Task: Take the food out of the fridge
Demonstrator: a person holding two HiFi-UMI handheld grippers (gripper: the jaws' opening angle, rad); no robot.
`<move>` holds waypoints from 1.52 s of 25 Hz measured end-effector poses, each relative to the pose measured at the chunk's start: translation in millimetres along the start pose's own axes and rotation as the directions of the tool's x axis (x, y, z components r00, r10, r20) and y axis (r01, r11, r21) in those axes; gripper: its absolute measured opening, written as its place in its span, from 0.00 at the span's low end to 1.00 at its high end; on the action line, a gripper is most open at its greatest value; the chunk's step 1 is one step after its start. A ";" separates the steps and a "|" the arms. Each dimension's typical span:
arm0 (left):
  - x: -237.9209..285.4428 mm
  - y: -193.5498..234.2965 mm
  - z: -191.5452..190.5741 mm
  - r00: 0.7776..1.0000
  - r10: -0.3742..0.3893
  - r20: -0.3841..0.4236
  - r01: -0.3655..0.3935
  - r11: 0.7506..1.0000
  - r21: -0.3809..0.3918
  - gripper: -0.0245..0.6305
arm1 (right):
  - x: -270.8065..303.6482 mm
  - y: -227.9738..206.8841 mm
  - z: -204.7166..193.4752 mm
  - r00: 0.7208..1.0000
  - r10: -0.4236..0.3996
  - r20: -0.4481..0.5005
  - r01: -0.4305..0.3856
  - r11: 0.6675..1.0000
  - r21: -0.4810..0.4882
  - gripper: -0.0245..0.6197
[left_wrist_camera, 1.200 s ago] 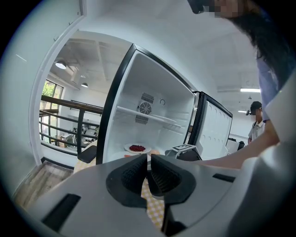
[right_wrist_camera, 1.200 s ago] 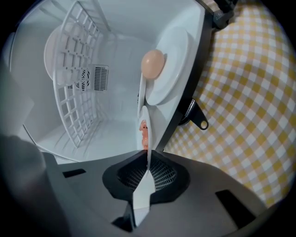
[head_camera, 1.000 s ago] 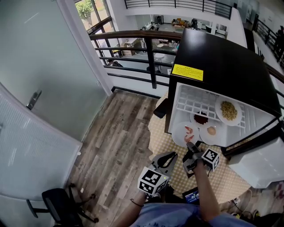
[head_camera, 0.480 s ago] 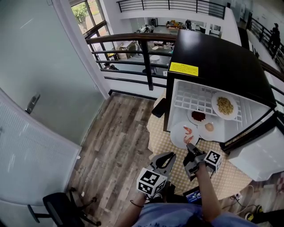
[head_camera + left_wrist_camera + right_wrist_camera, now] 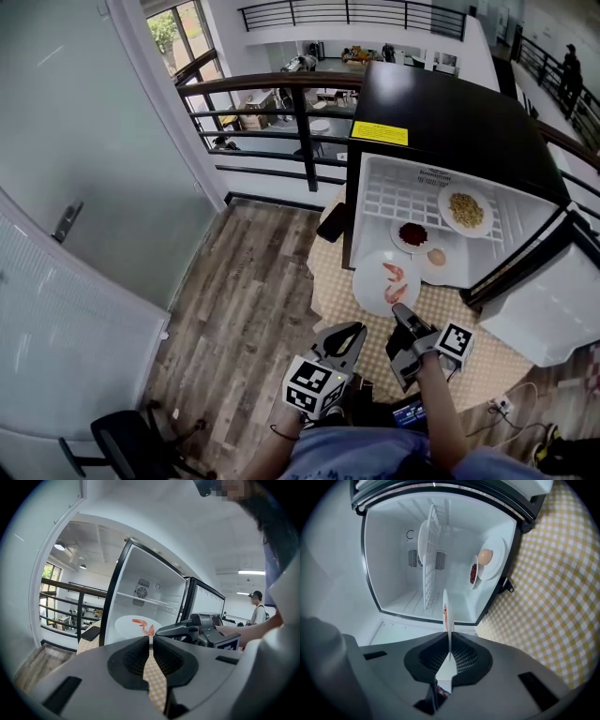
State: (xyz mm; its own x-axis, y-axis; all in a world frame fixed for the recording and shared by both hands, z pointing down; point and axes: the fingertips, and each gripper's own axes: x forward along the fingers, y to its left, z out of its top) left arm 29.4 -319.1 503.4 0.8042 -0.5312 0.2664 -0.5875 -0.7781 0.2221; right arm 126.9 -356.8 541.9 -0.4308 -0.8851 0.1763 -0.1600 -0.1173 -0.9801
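Right gripper [image 5: 401, 317] pinched the near rim of the shrimp plate [image 5: 380, 267], held just outside the open mini fridge [image 5: 441, 112]. Gripped by one edge only, the plate could have tipped and spilled its shrimp [image 5: 395, 281] onto the checked mat [image 5: 473, 361]. The left gripper [image 5: 345, 339], jaws nearly together on nothing, gave no support.

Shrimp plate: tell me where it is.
Head view: the shrimp plate hangs at the open fridge's mouth, its near rim pinched in the right gripper, lower left of the egg plate inside.
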 end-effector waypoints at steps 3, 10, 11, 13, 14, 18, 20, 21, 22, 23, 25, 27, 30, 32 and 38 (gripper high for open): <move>-8.3 -9.1 2.6 1.000 -0.013 0.007 0.013 1.000 0.011 0.07 | -12.2 7.4 -9.4 1.000 0.011 -0.002 -0.011 1.000 -0.016 0.08; -29.5 -31.2 2.0 0.998 -0.053 0.019 0.052 0.998 0.037 0.07 | -44.6 13.4 -31.4 0.999 0.030 0.016 -0.030 0.999 -0.015 0.08; -32.5 -33.2 0.9 0.998 -0.055 0.020 0.054 0.998 0.037 0.07 | -49.1 13.1 -34.4 0.999 0.029 0.020 -0.029 0.999 -0.014 0.08; -38.5 -36.2 -2.3 0.998 -0.057 0.021 0.056 0.998 0.038 0.07 | -57.6 12.7 -41.0 0.999 0.030 0.028 -0.029 0.999 -0.013 0.08; -42.0 -37.7 -3.7 0.998 -0.058 0.020 0.057 0.998 0.040 0.07 | -61.7 12.9 -44.7 0.999 0.032 0.032 -0.032 0.999 -0.011 0.08; -60.2 -45.8 -8.2 0.997 -0.069 0.023 0.068 0.997 0.047 0.07 | -77.7 14.0 -64.0 0.998 0.040 0.043 -0.040 0.999 -0.012 0.08; -69.0 -50.3 -12.1 0.997 -0.079 0.022 0.078 0.996 0.048 0.07 | -85.6 13.7 -75.5 0.998 0.041 0.044 -0.040 0.999 -0.016 0.08; -73.2 -52.5 -14.5 0.996 -0.084 0.021 0.083 0.996 0.046 0.07 | -89.8 13.0 -81.3 0.998 0.040 0.045 -0.039 0.999 -0.014 0.08; -77.5 -54.6 -16.9 0.996 -0.087 0.020 0.086 0.995 0.044 0.07 | -93.9 12.0 -86.7 0.998 0.039 0.047 -0.038 0.999 -0.010 0.08; -81.7 -56.6 -19.0 0.996 -0.089 0.020 0.089 0.995 0.042 0.07 | -97.9 10.8 -91.7 0.998 0.038 0.050 -0.037 0.999 -0.006 0.08; -89.4 -60.4 -22.4 0.995 -0.095 0.021 0.094 0.995 0.040 0.07 | -104.9 8.3 -99.7 0.998 0.032 0.054 -0.032 0.999 -0.004 0.08; -95.3 -65.1 -25.7 0.994 -0.104 0.015 0.103 0.994 0.042 0.07 | -112.0 6.0 -105.3 0.998 0.023 0.063 -0.023 1.000 -0.003 0.08; -102.5 -71.2 -29.8 0.993 -0.115 0.009 0.114 0.992 0.044 0.07 | -121.8 4.2 -111.1 0.997 0.015 0.077 -0.015 1.000 -0.002 0.08; -106.6 -73.3 -30.8 0.993 -0.116 0.012 0.115 0.992 0.041 0.07 | -126.1 4.7 -114.2 0.997 0.013 0.080 -0.013 1.000 -0.005 0.08; -115.9 -73.4 -33.0 0.993 -0.114 0.002 0.114 0.992 0.052 0.07 | -128.4 10.5 -120.8 0.997 0.029 0.076 -0.029 1.000 -0.005 0.08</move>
State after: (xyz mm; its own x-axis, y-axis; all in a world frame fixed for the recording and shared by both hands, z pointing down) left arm -23.7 -189.3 487.1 0.8663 -0.4396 0.2371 -0.4865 -0.8501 0.2015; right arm 73.2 -190.0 519.9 -0.3670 -0.9196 0.1401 -0.1522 -0.0892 -0.9843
